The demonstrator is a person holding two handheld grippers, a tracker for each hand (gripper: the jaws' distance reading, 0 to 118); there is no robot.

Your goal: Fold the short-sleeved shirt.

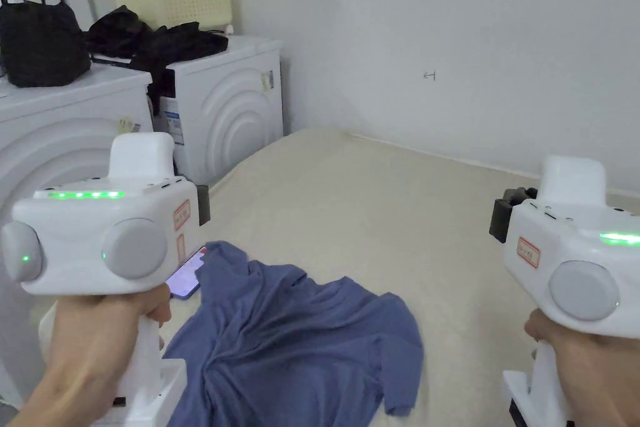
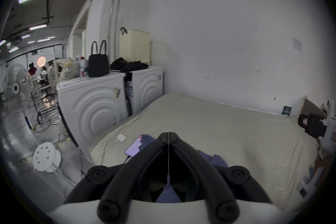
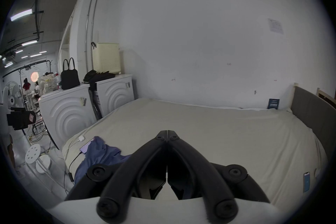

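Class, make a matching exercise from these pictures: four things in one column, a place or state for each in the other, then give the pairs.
Things:
1. shirt
2. black handbag
3. left gripper
4. phone

Places or states:
A. on a white machine
B. jaws shut, holding nothing
C. crumpled on the bed
D. partly under the shirt's edge

Pairs: 1-C, 2-A, 3-B, 4-D

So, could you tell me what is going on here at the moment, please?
A person stands at a bed with a handheld gripper in each hand, about to fold a blue short-sleeved shirt. The shirt lies crumpled and unfolded near the bed's edge, partly over a phone. The left gripper and the right gripper are both held above the bed with jaws closed on nothing; neither touches the shirt yet.
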